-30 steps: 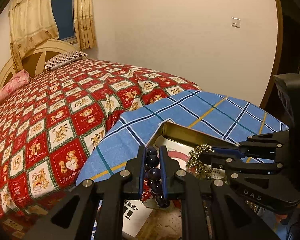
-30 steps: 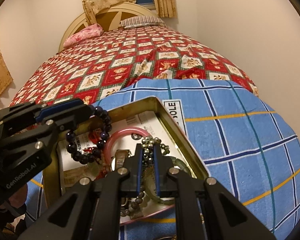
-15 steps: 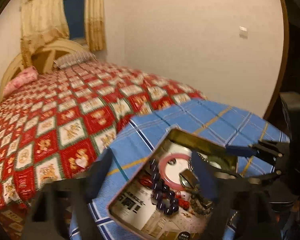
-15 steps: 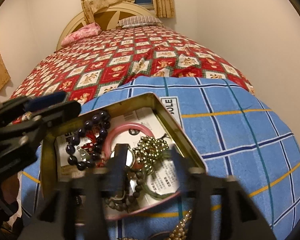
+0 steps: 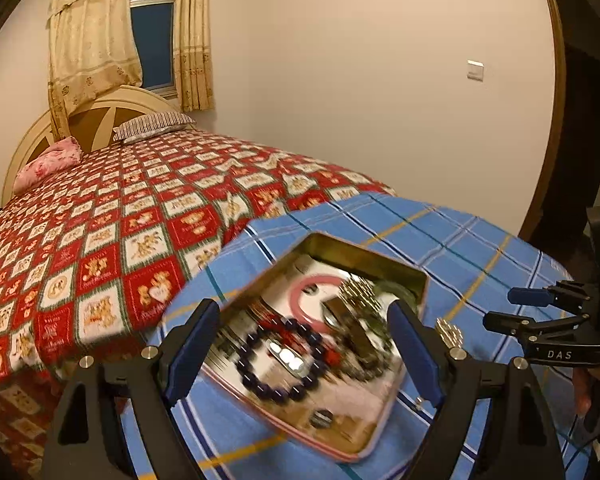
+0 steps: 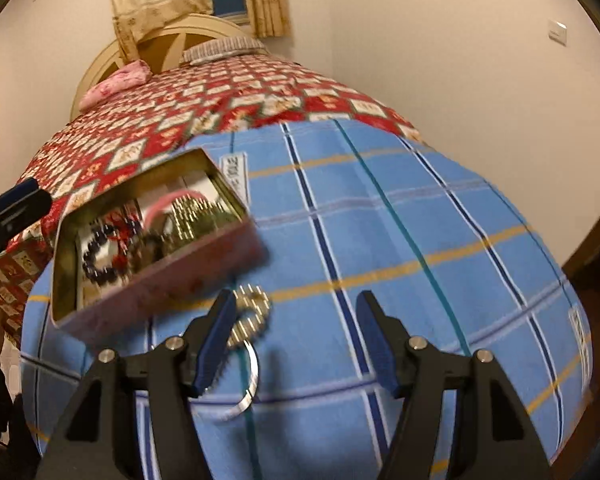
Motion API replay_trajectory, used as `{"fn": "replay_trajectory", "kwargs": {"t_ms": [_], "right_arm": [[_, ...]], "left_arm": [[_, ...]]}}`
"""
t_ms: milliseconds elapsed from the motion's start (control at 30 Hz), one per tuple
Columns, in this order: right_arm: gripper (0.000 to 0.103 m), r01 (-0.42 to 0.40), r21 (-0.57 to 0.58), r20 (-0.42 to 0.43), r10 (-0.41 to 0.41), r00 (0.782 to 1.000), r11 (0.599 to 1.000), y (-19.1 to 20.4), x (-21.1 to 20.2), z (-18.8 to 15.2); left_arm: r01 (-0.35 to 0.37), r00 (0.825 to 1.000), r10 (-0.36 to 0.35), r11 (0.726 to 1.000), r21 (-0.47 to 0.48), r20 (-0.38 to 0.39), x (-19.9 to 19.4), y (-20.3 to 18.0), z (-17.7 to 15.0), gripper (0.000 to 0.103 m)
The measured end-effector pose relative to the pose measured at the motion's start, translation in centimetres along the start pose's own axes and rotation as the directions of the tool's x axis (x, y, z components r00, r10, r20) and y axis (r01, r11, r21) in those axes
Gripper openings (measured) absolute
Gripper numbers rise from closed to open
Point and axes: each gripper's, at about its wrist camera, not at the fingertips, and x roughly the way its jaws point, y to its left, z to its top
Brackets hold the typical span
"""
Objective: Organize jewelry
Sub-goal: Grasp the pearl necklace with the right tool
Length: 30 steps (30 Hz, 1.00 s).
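An open metal tin (image 5: 364, 252) (image 6: 100, 208) sits on the blue checked cloth (image 5: 480, 248) (image 6: 380, 216). It holds a dark bead bracelet (image 5: 278, 362) (image 6: 96, 256), a pink bangle (image 5: 300, 296), a gold bead chain (image 5: 358, 290) (image 6: 188, 216) and more jewelry. My left gripper (image 5: 304, 354) is open and empty above the tin's near end. My right gripper (image 6: 296, 340) is open and empty to the right of the tin; it also shows in the left wrist view (image 5: 540, 312). A gold chain (image 6: 250, 312) and a silver ring (image 6: 246, 384) lie on the cloth by its left finger.
A bed with a red patterned quilt (image 5: 120, 220) (image 6: 220, 96) lies behind the cloth. Pillows (image 5: 48, 162) and a headboard (image 5: 100, 108) are at its far end. A plain wall (image 5: 340, 80) stands to the right.
Both grippers opened and let go: the dark bead bracelet and the gold bead chain now lie in the tin. Both grippers pulled back, and the right one moved right of the tin.
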Motion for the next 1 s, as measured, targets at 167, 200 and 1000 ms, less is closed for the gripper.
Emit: {"fn": "replay_trajectory", "kwargs": {"t_ms": [167,200,1000], "right_arm": [[0.066,-0.025,0.017,-0.023,0.025,0.999,1.000,0.4,0.5,-0.9],[0.066,-0.032,0.019,-0.024,0.033,0.999,0.999,0.7,0.6,-0.8],[0.009,-0.141,0.010,-0.035,0.141,0.989,0.990,4.4,2.1,-0.7]], "left_arm": [[-0.012,1.000,0.012,1.000,0.024,-0.012,0.1,-1.3,-0.8,0.086],[-0.018,1.000,0.018,1.000,0.021,-0.012,0.0,-1.3,-0.9,0.086],[-0.057,0.998,0.057,0.998,0.008,-0.004,-1.2,-2.1,-1.6,0.086]]}}
